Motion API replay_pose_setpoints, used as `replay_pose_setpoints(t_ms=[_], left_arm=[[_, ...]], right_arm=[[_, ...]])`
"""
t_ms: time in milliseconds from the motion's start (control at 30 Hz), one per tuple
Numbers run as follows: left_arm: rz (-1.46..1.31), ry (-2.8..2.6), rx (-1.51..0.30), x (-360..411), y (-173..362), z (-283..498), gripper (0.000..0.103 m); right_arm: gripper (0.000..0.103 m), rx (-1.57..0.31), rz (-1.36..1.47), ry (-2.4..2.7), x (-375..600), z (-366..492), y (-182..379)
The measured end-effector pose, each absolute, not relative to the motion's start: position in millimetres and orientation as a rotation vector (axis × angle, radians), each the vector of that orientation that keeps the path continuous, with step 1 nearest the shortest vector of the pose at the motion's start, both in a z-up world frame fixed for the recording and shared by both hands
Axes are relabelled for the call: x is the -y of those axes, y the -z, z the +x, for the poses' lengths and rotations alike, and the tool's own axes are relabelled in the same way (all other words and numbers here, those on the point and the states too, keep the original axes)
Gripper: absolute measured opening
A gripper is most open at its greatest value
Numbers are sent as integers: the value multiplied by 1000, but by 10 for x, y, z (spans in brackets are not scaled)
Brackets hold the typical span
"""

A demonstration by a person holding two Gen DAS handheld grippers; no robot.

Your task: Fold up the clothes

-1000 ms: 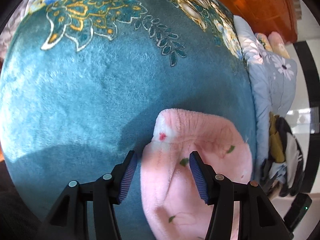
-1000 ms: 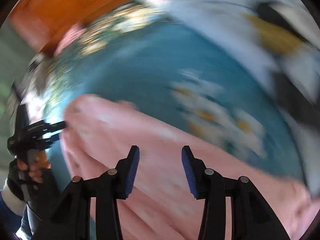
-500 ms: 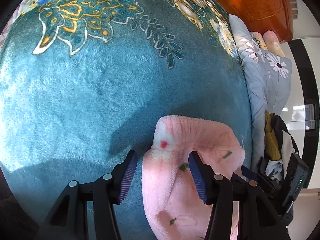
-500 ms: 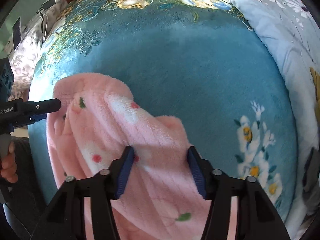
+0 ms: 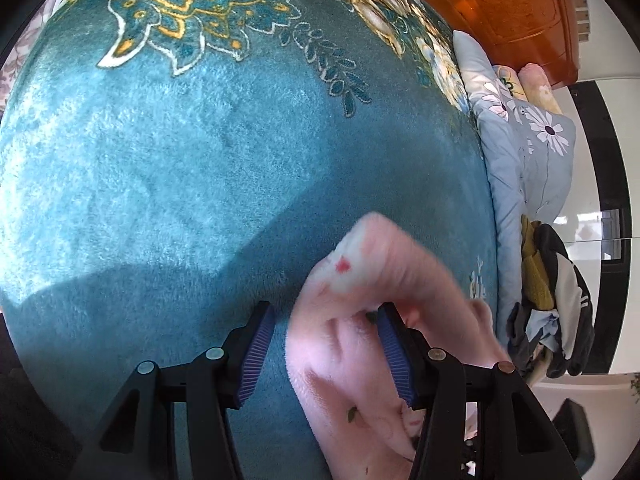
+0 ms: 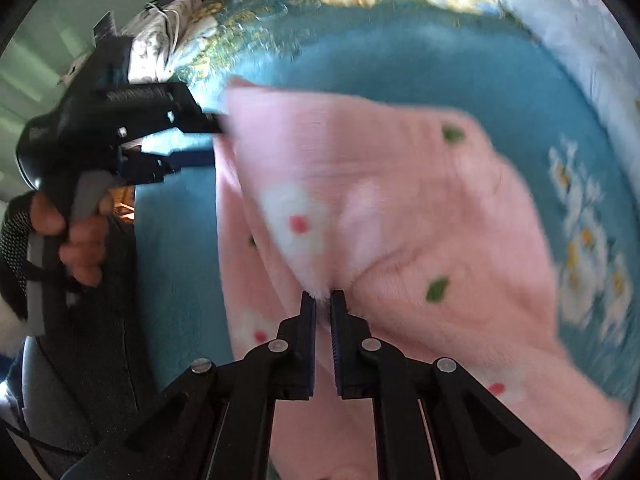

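Surface: a bed spread with a teal plush blanket patterned with gold and white flowers; pale blue floral quilt along its far side edge, a heap of dark and mustard clothes beyond it, orange wooden headboard behind.

Item: one pink fleece garment with white flowers and green leaves, lying near the blanket's front edge, bunched and creased, part lifted.

Right gripper: jaws clenched on a pinched ridge of the pink fleece near its middle.

Left gripper: jaws half spread, straddling a corner of the garment; the right-hand pad touches fleece, no squeeze evident.

Progress, judged: early. No flat, squared fold shows; smoothing and folding are left, and the heap seemingly awaits.
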State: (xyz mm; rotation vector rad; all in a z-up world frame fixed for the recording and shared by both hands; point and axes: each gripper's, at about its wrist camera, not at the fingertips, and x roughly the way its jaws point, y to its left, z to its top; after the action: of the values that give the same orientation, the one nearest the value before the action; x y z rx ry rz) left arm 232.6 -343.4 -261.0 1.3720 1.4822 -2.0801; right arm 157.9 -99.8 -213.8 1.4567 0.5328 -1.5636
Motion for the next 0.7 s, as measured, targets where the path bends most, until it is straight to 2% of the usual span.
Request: replay_pose_setpoints(t_ms=[67, 133, 200, 267, 467, 633, 700], left_arm=[[1384, 2099, -1450, 3425, 2587, 2309, 57], [1392, 2115, -1424, 3418, 2575, 2290, 57], [1389, 2112, -1433, 3423, 2593, 2285, 57], [1386, 2113, -1441, 3424, 2607, 2273, 57], [1399, 2132, -1421, 3417, 2615, 2217, 57], [1398, 2143, -1414, 3430, 2604, 2187, 57], [1402, 2148, -1410, 3415, 2607, 2165, 57]], right_arm=[[8, -490, 1464, 1570, 940, 1518, 2079], [15, -439, 1441, 1592, 882, 1421, 1935], [38, -414, 1409, 1624, 755, 1276, 1803], [47, -399, 1382, 1667, 669, 1088, 1691], [47, -296, 1496, 1851, 650, 276, 1900], [47, -305, 1632, 1787, 909, 29, 2310], [47, -373, 1624, 1722, 1015, 89, 2384]])
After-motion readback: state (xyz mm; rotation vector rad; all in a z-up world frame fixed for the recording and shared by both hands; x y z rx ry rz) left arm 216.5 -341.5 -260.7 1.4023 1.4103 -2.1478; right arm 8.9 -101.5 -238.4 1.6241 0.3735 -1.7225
